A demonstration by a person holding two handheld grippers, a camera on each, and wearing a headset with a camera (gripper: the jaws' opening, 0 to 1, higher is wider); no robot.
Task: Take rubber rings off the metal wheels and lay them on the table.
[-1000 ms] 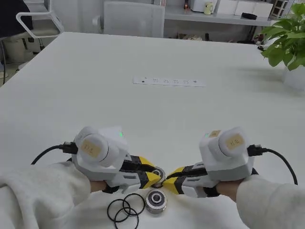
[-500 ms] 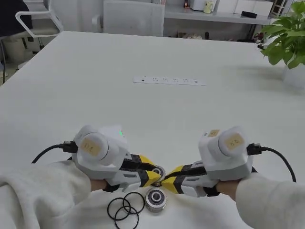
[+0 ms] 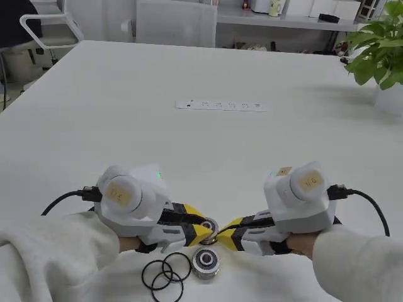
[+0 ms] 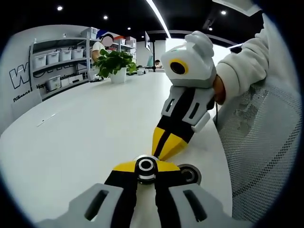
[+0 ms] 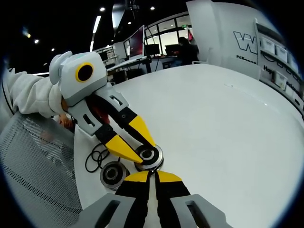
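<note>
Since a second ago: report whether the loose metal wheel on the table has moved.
No. The loose metal wheel lies just to the right of the rubber rings, at the same gap from them as before.

Bright, even light w/ soft shadows; fisheye-warped edges.

The tabletop (image 3: 208, 145) is smooth white with a matt, faintly sheened finish. The left tool (image 3: 206, 230) and right tool (image 3: 221, 236) have glossy white plastic housings, and their jaws are smooth yellow and black plastic. At lower middle of the head view, the metal wheel (image 3: 210, 225) is bright and shiny. The second wheel (image 3: 206, 263) below it has the same polished metal rim around a darker centre. The rubber rings (image 3: 165, 275) at the bottom edge are thin, matt black. The sleeves (image 3: 50, 251) in the lower corners are soft, nubby off-white fleece.
</note>
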